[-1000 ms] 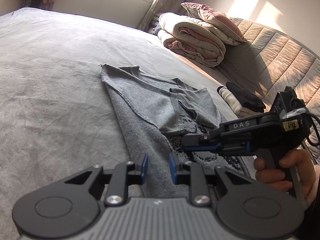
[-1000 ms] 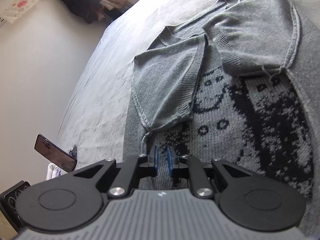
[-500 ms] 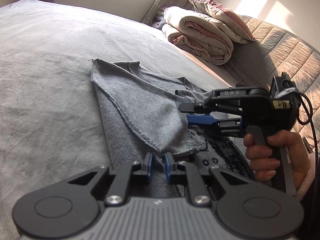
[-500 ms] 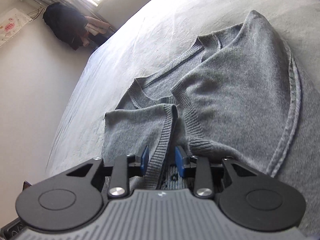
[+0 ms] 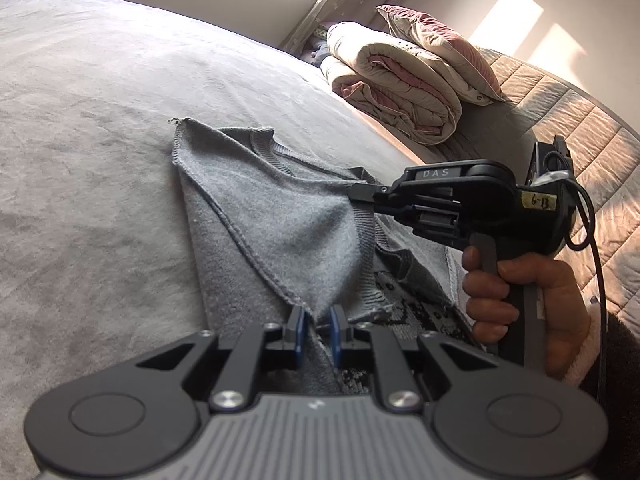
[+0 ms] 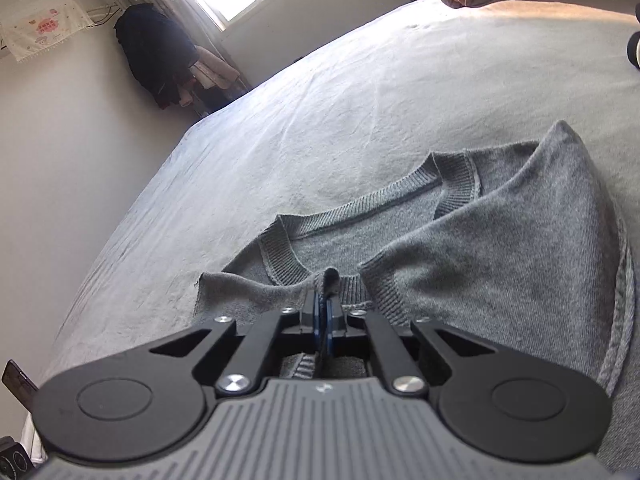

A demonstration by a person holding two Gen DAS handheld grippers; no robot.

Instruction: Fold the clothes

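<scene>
A grey knit sweater with a black pattern lies on the grey bed, its neckline toward the far side. One folded-in sleeve flap rises off the sweater like a tent. My left gripper is at the flap's near corner, with fabric filling the narrow gap between its blue pads. My right gripper is shut on a ribbed edge just below the collar. In the left wrist view the right gripper pinches the flap's far corner, held by a person's hand.
A folded duvet and a pillow are stacked at the head of the bed against a quilted headboard. Dark clothes hang in the room's corner by the window. A phone stands off the bed's left edge.
My right gripper moved up to the collar area and shut on the ribbed edge. The left gripper's jaws narrowed onto the flap's corner, and the flap has come up off the sweater.
</scene>
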